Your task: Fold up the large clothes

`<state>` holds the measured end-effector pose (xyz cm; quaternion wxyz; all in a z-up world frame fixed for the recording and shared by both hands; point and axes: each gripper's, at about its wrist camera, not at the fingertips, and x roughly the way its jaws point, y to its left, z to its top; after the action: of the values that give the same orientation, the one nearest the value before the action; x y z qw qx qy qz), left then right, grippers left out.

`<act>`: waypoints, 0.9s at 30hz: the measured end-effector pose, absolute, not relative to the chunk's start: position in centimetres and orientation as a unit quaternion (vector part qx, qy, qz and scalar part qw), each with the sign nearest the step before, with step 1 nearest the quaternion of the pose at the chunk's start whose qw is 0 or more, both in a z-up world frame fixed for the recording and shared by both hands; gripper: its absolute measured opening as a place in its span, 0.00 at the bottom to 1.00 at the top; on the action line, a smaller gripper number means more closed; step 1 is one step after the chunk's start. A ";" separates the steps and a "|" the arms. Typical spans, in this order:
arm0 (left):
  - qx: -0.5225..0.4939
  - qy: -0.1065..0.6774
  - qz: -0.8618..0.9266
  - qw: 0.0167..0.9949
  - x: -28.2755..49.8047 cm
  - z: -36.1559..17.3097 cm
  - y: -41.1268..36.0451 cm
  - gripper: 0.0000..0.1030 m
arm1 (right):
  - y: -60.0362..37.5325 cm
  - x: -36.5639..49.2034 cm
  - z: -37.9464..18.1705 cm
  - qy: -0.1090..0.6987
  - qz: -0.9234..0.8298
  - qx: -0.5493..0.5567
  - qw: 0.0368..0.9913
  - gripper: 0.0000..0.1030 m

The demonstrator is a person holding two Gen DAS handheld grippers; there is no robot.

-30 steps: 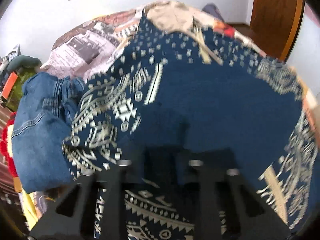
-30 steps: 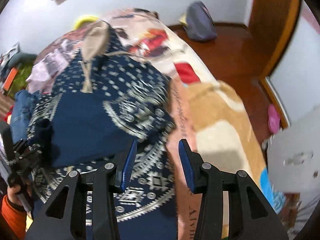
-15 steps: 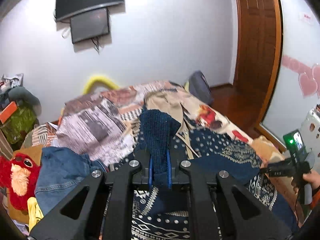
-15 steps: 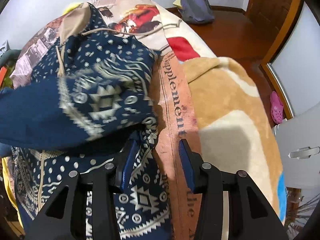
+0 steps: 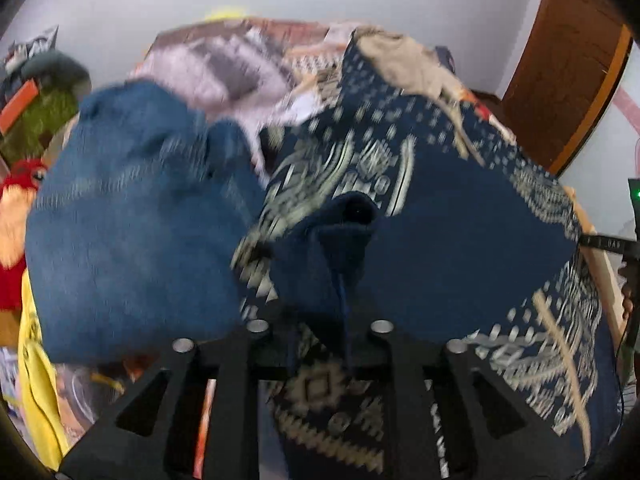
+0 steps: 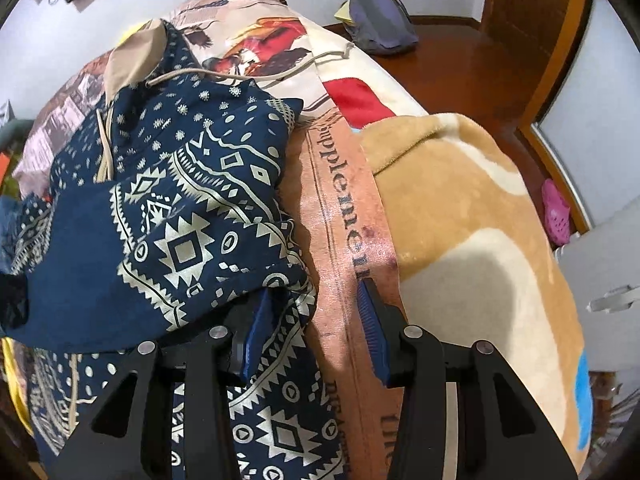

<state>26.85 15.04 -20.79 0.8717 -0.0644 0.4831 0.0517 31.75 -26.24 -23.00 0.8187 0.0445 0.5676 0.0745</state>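
A large navy hoodie with a cream geometric print (image 5: 460, 240) (image 6: 168, 216) lies on the bed, its tan-lined hood (image 6: 136, 60) at the far end. My left gripper (image 5: 320, 320) is shut on the hoodie's dark ribbed sleeve cuff (image 5: 340, 232), which bunches up between the fingers. My right gripper (image 6: 312, 328) is open and empty, low over the hoodie's right edge. Its left finger (image 6: 256, 328) sits under a fold of the printed cloth; its right finger (image 6: 374, 332) is over the bedspread.
The bed has a printed bedspread (image 6: 344, 208) and a tan blanket (image 6: 460, 208). Folded blue jeans (image 5: 132, 216) lie left of the hoodie, with a red plush toy (image 5: 20, 208) and yellow cloth (image 5: 36, 380) beyond. A wooden floor (image 6: 460, 64), grey bag (image 6: 380, 12) and door (image 5: 568, 60) lie right.
My left gripper, still holding the cuff, has dropped from a raised position back down toward the hoodie's body. My right gripper has edged slightly nearer the hoodie's edge and stays open.
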 end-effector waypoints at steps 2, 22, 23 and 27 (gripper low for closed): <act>-0.068 0.493 0.052 0.866 25.7 -21.1 15.6 0.37 | -26.1 31.7 -23.0 0.567 0.070 0.042 0.820 0.39; -0.016 0.420 -0.002 0.907 29.1 -8.9 13.4 0.57 | -22.2 30.1 -10.8 0.462 0.149 0.004 0.875 0.39; -0.019 0.413 -0.012 0.910 30.1 -8.1 13.1 0.57 | -21.7 30.5 -10.0 0.453 0.156 0.007 0.878 0.42; -0.010 0.393 -0.027 0.919 34.3 -6.3 11.4 0.58 | -19.9 32.5 -8.0 0.416 0.165 0.018 0.894 0.51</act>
<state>34.27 11.37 -6.34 0.9189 -0.0100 0.3933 -0.0270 32.54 -19.90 -7.98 0.8940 0.0179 0.4163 0.1645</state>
